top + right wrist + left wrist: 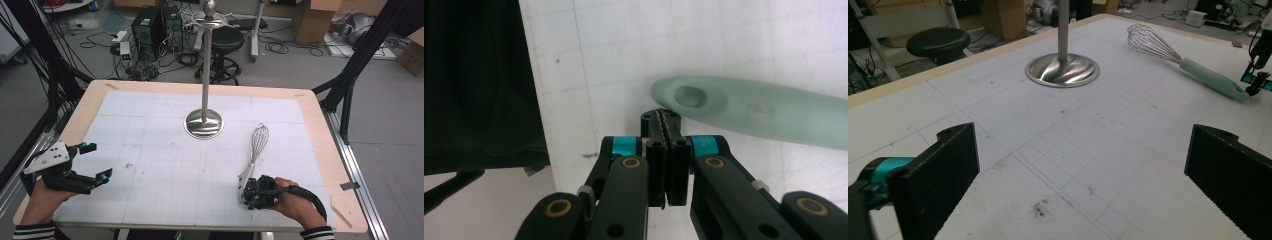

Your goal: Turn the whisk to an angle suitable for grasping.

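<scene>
White gridded desk (150,135) carries a steel stand (204,122) mid-far; whisk (256,145) lies right; right tool (248,196) clenched empty at its handle; left tool (95,162) released, near left edge.

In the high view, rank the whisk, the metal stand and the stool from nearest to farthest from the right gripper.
1. Whisk: on the mat, its handle end just beside the shut right gripper.
2. Metal stand: mid-table, up and to the left of the whisk.
3. Stool: on the floor beyond the table's far edge.
</scene>
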